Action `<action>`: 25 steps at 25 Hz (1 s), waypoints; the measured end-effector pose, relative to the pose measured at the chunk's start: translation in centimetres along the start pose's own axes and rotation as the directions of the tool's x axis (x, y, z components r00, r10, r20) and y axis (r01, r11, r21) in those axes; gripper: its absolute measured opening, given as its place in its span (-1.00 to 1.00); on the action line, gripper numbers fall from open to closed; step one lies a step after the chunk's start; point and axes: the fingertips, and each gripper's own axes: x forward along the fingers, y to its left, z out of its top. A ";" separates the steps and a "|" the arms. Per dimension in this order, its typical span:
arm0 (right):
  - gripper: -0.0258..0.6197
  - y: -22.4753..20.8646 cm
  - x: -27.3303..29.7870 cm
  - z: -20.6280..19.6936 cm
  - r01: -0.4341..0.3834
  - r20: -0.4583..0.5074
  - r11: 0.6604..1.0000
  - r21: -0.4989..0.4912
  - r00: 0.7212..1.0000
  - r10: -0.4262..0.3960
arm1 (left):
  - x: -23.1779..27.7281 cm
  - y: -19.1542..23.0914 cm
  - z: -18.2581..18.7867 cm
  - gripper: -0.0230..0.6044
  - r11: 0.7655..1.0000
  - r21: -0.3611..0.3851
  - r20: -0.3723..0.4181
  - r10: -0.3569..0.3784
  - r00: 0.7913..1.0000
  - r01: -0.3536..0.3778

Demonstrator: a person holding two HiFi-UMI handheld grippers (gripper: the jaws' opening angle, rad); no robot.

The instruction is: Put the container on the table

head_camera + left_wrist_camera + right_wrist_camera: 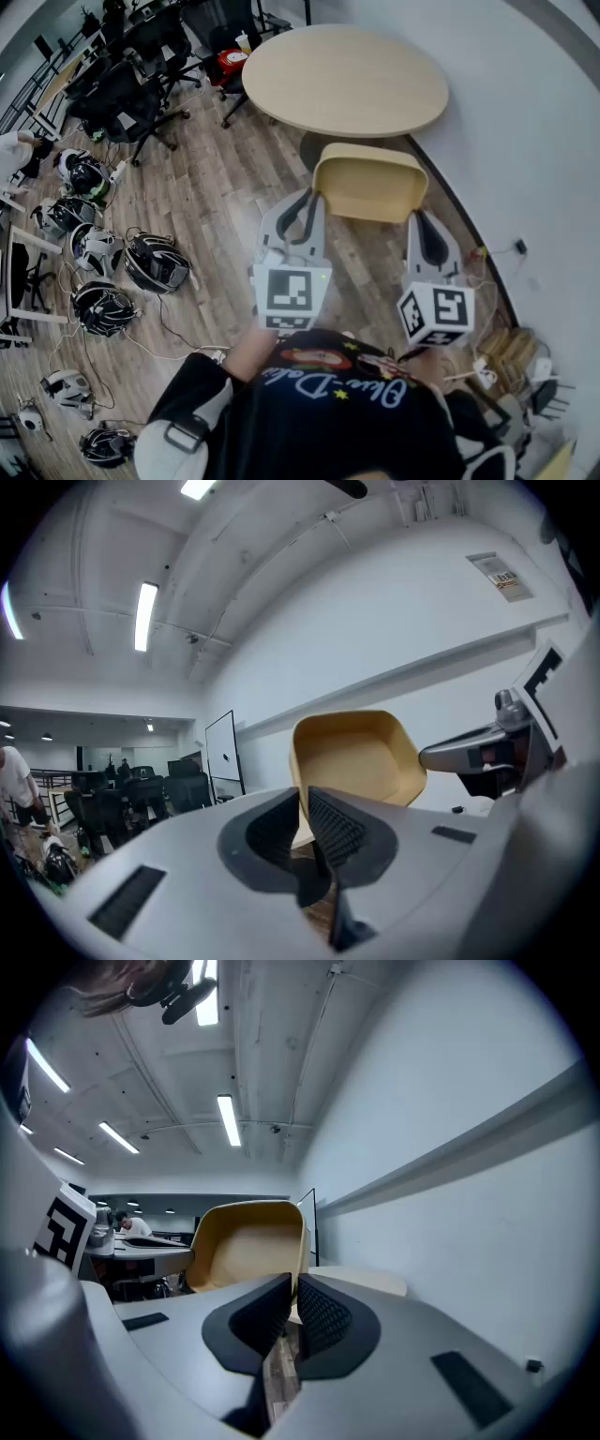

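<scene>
Left gripper and right gripper, two in all, each pinch a side wall of the one tan container, held above the wood floor just short of the single round table. Helmets, perhaps eight, litter the floor at left; the smallest blur.

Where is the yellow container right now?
In the head view's middle, the container hangs over the floor, pinched between the left gripper and right gripper, just short of the round table.
</scene>
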 end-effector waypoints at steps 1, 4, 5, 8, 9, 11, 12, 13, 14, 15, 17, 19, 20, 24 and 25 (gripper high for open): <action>-0.85 0.0 -0.1 0.1 -0.003 0.002 1.000 -0.005 1.000 0.003 | -0.1 -0.2 0.2 -0.83 1.000 -0.008 0.003 0.003 1.000 -0.003; -0.85 -0.2 -0.3 0.1 -0.010 0.009 1.000 -0.012 1.000 0.010 | -0.4 -0.7 0.4 -0.83 1.000 -0.013 0.004 0.007 1.000 -0.007; -0.85 -0.2 -0.3 0.0 -0.016 0.011 1.000 -0.013 1.000 0.016 | -0.4 -0.9 0.3 -0.83 1.000 -0.009 0.003 0.007 1.000 -0.007; -0.85 -0.5 -0.5 -0.1 -0.024 0.017 1.000 -0.015 1.000 0.025 | -0.4 -1.2 0.4 -0.83 1.000 -0.009 0.007 0.013 1.000 -0.013; -0.85 -0.7 -0.6 0.1 -0.028 0.023 0.999 -0.016 0.999 0.028 | -0.4 -1.4 0.6 -0.83 1.000 -0.010 0.011 0.016 1.000 -0.016; -0.85 -1.0 -0.8 0.3 -0.027 0.030 1.000 -0.007 0.999 0.027 | -0.5 -1.7 1.1 -0.83 1.000 0.000 0.020 0.020 1.000 -0.020; -0.85 -1.3 -0.9 0.3 -0.025 0.030 1.000 0.001 0.999 0.025 | -0.6 -1.9 1.3 -0.83 1.000 0.008 0.023 0.019 1.000 -0.019; -0.85 -1.5 -1.1 0.2 -0.024 0.030 1.000 0.008 0.999 0.024 | -0.6 -2.2 1.4 -0.84 1.000 0.014 0.026 0.016 1.000 -0.016; -0.85 -1.7 -1.3 0.1 -0.024 0.032 1.000 0.015 0.999 0.023 | -0.7 -2.4 1.5 -0.84 1.000 0.018 0.029 0.011 1.000 -0.012; -0.85 -2.0 -1.5 0.0 -0.023 0.033 0.999 0.022 0.999 0.022 | -0.8 -2.7 1.6 -0.84 1.000 0.021 0.033 0.007 0.999 -0.008; -0.85 -2.6 -1.8 -0.1 -0.018 0.036 0.999 0.040 0.999 0.017 | -0.8 -3.4 1.9 -0.85 1.000 0.020 0.042 0.000 0.999 -0.001; -0.85 -3.6 -2.1 -0.4 -0.016 0.038 0.998 0.054 0.999 0.014 | -0.6 -4.3 2.2 -0.86 1.000 0.021 0.045 -0.007 0.999 0.006; -0.85 -4.0 -2.3 -0.5 -0.018 0.039 0.998 0.058 0.999 0.015 | -0.5 -4.8 2.3 -0.86 1.000 0.022 0.045 -0.011 0.999 0.010; -0.85 -5.3 -2.8 -0.7 -0.026 0.050 0.998 0.061 0.998 0.023 | -0.2 -6.2 2.8 -0.87 1.000 -0.011 0.053 -0.020 0.998 0.020; -0.85 -5.6 -3.0 -0.8 -0.023 0.050 0.997 0.067 0.999 0.020 | -0.3 -6.5 2.9 -0.87 1.000 -0.016 0.055 -0.023 0.998 0.024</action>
